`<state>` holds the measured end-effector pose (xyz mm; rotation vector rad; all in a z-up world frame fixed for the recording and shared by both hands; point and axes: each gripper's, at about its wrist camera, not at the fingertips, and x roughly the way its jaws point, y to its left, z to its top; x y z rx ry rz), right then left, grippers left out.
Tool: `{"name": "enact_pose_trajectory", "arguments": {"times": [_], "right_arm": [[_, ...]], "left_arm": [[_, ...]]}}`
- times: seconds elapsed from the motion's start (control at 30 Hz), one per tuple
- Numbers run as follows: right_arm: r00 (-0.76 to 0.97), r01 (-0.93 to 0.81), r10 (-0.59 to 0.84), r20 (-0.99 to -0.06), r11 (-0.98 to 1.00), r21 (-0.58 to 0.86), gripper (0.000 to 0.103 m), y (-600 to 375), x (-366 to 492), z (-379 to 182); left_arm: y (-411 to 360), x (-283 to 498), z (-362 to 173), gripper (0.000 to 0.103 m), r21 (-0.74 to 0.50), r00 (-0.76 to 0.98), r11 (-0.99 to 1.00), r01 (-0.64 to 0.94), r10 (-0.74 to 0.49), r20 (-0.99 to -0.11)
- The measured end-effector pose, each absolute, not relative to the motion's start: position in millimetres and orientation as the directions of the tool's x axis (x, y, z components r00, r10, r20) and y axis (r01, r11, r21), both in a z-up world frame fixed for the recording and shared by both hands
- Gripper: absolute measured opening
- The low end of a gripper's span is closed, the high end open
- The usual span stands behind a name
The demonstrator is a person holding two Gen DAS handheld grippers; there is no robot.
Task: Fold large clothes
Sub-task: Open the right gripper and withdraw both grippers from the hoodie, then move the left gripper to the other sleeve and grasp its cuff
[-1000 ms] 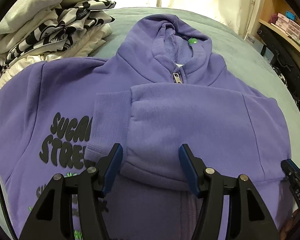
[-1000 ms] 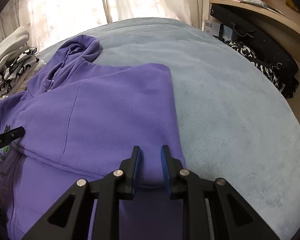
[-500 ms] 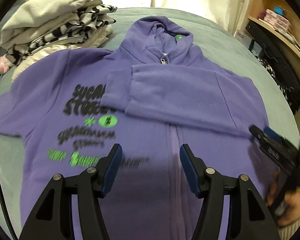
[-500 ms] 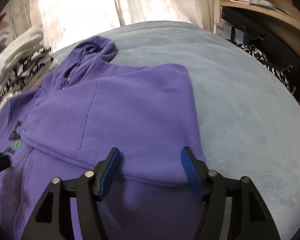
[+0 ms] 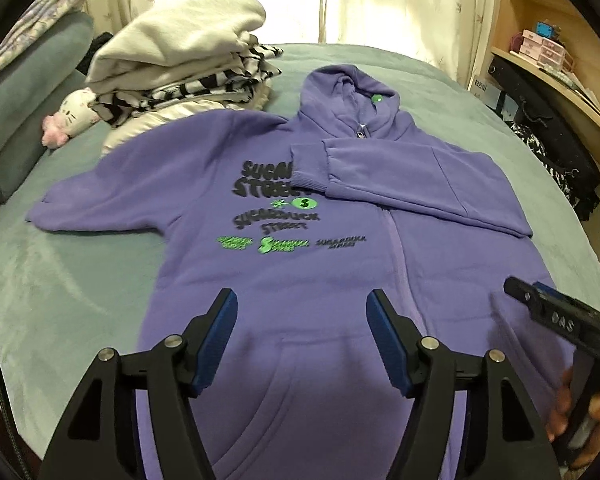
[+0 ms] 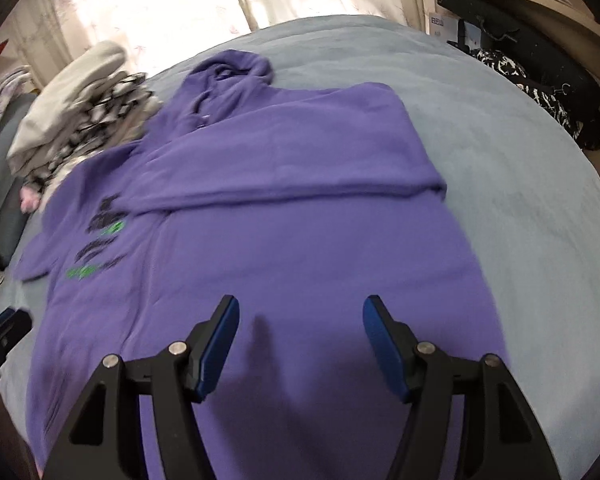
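Observation:
A purple zip hoodie (image 5: 292,280) with black and green print lies face up on the bed, hood at the far end. One sleeve (image 5: 412,184) is folded across the chest; the other sleeve (image 5: 80,204) lies spread out to the left. My left gripper (image 5: 300,340) hovers over the hoodie's lower front, its jaws opening with nothing between them. My right gripper (image 6: 300,344) hangs open and empty above the hoodie (image 6: 280,240) near its right side. The right gripper (image 5: 556,320) also shows at the left wrist view's right edge, held by a hand.
A stack of folded clothes (image 5: 180,64) sits at the far left of the grey-blue bed (image 6: 520,200), with a plush toy (image 5: 70,116) and a pillow (image 5: 28,92) beside it. Black bags (image 6: 540,76) and a wooden shelf (image 5: 556,76) stand to the right. Curtains hang behind.
Both grippers pulled back from the folded sleeve toward the hoodie's lower part. The right gripper, shut on the sleeve fold a second ago, has opened and let go.

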<state>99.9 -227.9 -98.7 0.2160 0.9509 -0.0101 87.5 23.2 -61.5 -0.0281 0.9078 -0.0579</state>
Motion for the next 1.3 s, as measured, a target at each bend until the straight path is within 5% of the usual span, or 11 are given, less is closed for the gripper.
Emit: {"name": "enact_pose_trajectory", "arguments": {"times": [0.93,1.3], "right_arm": [[0.547,-0.285,0.176,-0.819,0.958,0.015,0.065,-23,92,-68],[0.58,-0.409,0.266,-0.77,0.912,0.006,0.065,67,146,-58]], "left_arm": [[213,81,-76,0.067,-0.147,0.625,0.967,-0.207,0.015,-0.781],[312,134,-101,0.067,-0.339,0.596,0.903,-0.264,-0.124,-0.794]]}}
